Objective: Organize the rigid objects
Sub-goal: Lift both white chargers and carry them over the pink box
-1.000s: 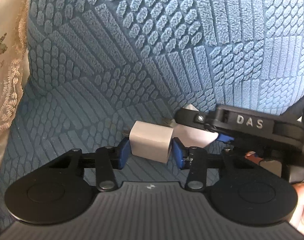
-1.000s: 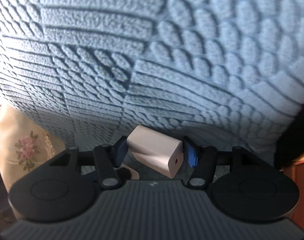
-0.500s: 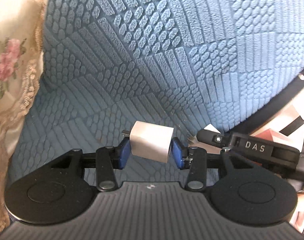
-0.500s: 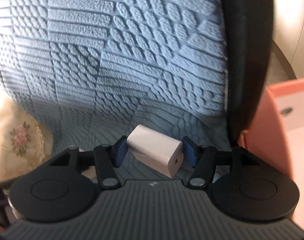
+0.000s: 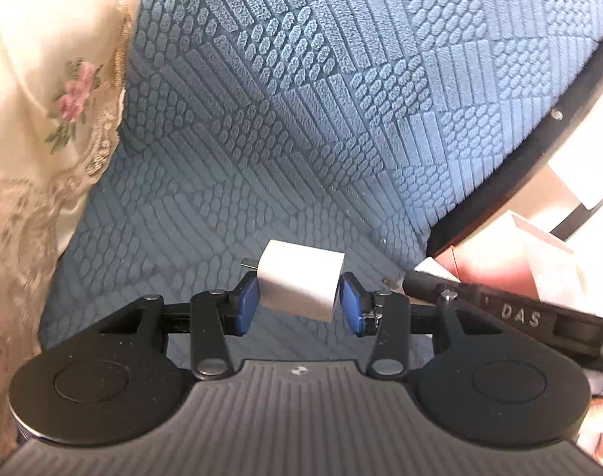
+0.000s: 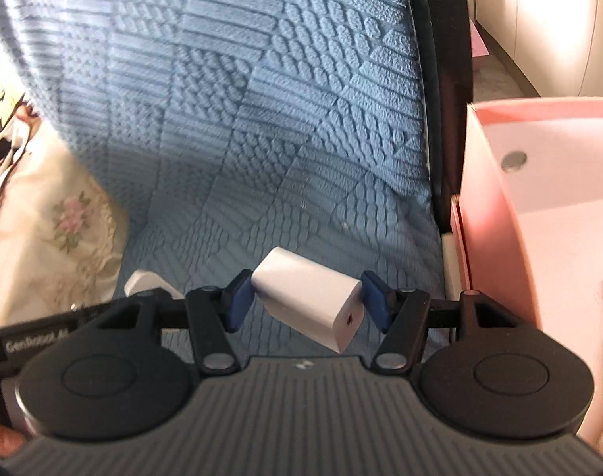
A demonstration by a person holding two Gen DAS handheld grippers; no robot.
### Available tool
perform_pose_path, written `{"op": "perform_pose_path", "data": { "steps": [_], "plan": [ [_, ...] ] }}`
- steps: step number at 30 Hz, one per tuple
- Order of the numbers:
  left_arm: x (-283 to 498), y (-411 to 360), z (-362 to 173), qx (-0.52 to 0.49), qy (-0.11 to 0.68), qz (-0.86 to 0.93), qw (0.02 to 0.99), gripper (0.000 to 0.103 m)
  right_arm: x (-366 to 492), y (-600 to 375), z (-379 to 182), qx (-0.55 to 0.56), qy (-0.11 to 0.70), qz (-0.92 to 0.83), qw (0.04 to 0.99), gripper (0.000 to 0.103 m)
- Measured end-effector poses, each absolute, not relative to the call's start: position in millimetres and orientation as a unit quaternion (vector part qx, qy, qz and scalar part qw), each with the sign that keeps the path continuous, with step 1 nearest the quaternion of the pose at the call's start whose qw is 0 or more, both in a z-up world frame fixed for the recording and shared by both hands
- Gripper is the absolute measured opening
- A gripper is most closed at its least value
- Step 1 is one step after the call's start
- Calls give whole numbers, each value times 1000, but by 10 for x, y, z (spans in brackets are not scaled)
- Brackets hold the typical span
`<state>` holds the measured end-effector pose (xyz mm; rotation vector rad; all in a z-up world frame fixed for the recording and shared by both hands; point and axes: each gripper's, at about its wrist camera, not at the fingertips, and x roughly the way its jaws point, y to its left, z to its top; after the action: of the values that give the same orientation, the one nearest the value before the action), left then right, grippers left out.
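Observation:
My left gripper (image 5: 299, 301) is shut on a white charger cube (image 5: 301, 279) with metal prongs pointing left, held above the blue textured sofa seat (image 5: 301, 119). My right gripper (image 6: 307, 305) is shut on a second white charger cube (image 6: 309, 307), tilted, its port face toward the camera. The right gripper's body (image 5: 515, 313) shows at the right of the left wrist view. The left gripper's body (image 6: 35, 345) shows at the lower left of the right wrist view, with its white cube (image 6: 146, 283) just above it.
A pink box (image 6: 496, 182) with a white inside stands at the right, past the sofa's dark edge (image 6: 444, 79); it also shows in the left wrist view (image 5: 496, 265). A cream floral lace cushion (image 5: 43, 119) lies at the left (image 6: 55, 222).
Both grippers have pulled back from the sofa backrest and swung right, each still holding its cube. The pink box has come into view on the right.

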<state>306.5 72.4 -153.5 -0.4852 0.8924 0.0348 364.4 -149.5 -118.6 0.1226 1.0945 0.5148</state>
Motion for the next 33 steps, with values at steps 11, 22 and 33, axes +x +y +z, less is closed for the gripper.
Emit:
{"op": "perform_pose_path", "data": {
  "steps": [11, 22, 33],
  "plan": [
    [2479, 563, -1494, -242, 424, 15, 873, 50, 2994, -1592, -1032, 13, 491, 261, 831, 62],
    [2070, 407, -1445, -235, 419, 7, 877, 50, 2453, -1701, -928, -26, 474, 260, 841, 62],
    [1847, 415, -1410, -248, 417, 10, 874, 50, 2226, -1753, -878, -36, 478, 252, 841, 62]
  ]
}}
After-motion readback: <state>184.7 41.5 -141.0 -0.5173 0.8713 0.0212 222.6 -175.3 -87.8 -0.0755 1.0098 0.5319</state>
